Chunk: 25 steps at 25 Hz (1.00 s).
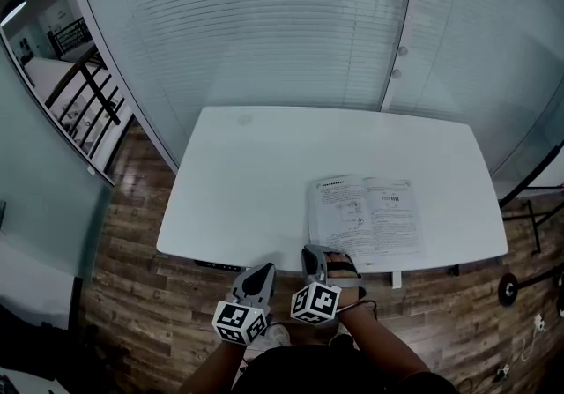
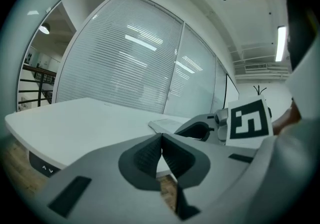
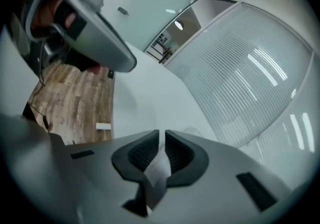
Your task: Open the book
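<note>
The book [image 1: 366,218] lies open and flat at the right front of the white table [image 1: 256,181], its printed pages facing up. My right gripper [image 1: 310,251] is at the book's front left corner. In the right gripper view its jaws [image 3: 162,133] stand a little apart, and a pale sheet of paper [image 3: 156,168] runs loosely through the gap. My left gripper [image 1: 263,269] hovers just off the table's front edge, left of the right one. Its jaws [image 2: 161,135] are shut tip to tip with nothing between them. From there the book [image 2: 167,125] shows beyond the right gripper [image 2: 200,129].
A glass wall with blinds [image 1: 291,22] runs behind the table. Wooden floor [image 1: 132,295] lies in front and to the left. A stair railing [image 1: 88,92] is at the far left. The table's left half is bare white surface.
</note>
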Available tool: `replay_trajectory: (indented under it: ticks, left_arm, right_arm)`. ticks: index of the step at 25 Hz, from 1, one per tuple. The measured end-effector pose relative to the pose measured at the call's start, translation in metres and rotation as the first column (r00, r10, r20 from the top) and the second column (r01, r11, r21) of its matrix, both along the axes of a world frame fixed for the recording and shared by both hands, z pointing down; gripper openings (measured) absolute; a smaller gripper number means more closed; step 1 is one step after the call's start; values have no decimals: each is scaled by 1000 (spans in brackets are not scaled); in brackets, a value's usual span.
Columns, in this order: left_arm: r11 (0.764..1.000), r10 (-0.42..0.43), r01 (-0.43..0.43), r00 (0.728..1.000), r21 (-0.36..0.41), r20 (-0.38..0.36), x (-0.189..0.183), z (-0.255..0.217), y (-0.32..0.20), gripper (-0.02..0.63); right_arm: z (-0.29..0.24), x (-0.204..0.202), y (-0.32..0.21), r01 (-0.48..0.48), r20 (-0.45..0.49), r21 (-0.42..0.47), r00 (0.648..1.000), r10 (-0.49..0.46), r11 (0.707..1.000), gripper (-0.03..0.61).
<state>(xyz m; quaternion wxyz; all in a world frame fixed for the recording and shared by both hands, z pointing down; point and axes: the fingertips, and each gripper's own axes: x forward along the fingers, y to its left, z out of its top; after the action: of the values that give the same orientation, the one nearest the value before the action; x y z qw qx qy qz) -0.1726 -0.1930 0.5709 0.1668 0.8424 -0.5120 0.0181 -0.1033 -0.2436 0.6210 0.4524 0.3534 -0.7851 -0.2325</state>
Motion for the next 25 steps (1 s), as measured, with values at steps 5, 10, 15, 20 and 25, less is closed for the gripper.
replay_trajectory:
  ticks: [5,10,15,20,25]
  left_arm:
    - [1000,-3,3,1000,2,3,-1,-2,-2,11]
    - [1000,2,-2,1000,5,2,8,-5,-5,11]
    - [1000,19,-19,1000,8,1,26,-10,-12,11]
    - [998,49,-50,999,47,22,51,-22,-19,11]
    - [994,64,-68,997,80,51,71,-39,-25,11]
  right_arm:
    - [-19,-14,15,54,206,-84,978,-36,995,112]
    - [-45,6,21,26,355,-107,935,14,994,110]
    - [-75,46,18,-35,500,-99,862,80,994,103]
    - [-106,92,14,-104,618,-59,777,119,993,78]
    - [-124,132,10,-185,718,-74,672,181,980,19]
